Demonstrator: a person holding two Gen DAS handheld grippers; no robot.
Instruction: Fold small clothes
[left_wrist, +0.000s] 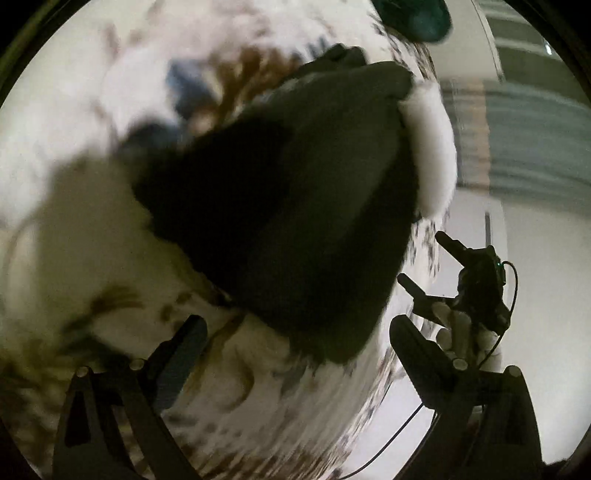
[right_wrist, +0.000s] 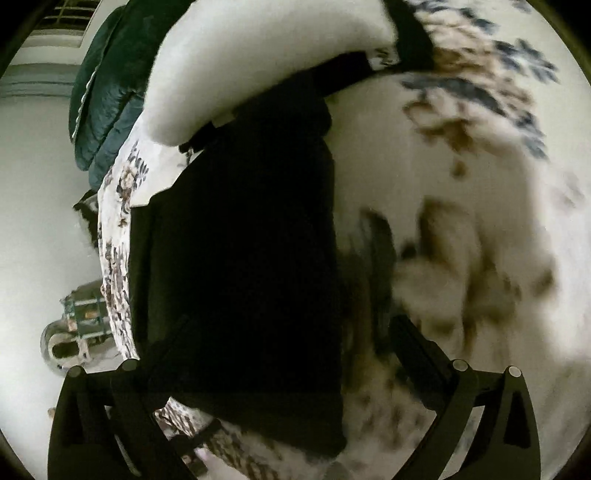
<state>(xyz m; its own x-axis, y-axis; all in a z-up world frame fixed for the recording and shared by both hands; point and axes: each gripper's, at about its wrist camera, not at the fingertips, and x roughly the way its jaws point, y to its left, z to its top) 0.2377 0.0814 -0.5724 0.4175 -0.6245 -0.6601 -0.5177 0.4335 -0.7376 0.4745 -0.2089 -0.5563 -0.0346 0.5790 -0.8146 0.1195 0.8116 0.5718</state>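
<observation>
A dark, nearly black small garment (left_wrist: 295, 206) lies on a white floral bedsheet (left_wrist: 92, 240). In the left wrist view my left gripper (left_wrist: 299, 354) is open, its fingers wide apart just below the garment's near corner, holding nothing. The right gripper (left_wrist: 424, 262) shows at the right beyond the bed edge, held in a hand, fingers apart. In the right wrist view the same garment (right_wrist: 240, 240) fills the middle, and my right gripper (right_wrist: 291, 339) is open over its near end; its left finger is hard to make out against the dark cloth.
A white pillow (right_wrist: 266, 62) lies past the garment's far end. A dark green quilted jacket (right_wrist: 107, 92) sits at the bed's far corner. The bed edge runs along the left of the right wrist view, with floor and a small trolley (right_wrist: 85, 310) below.
</observation>
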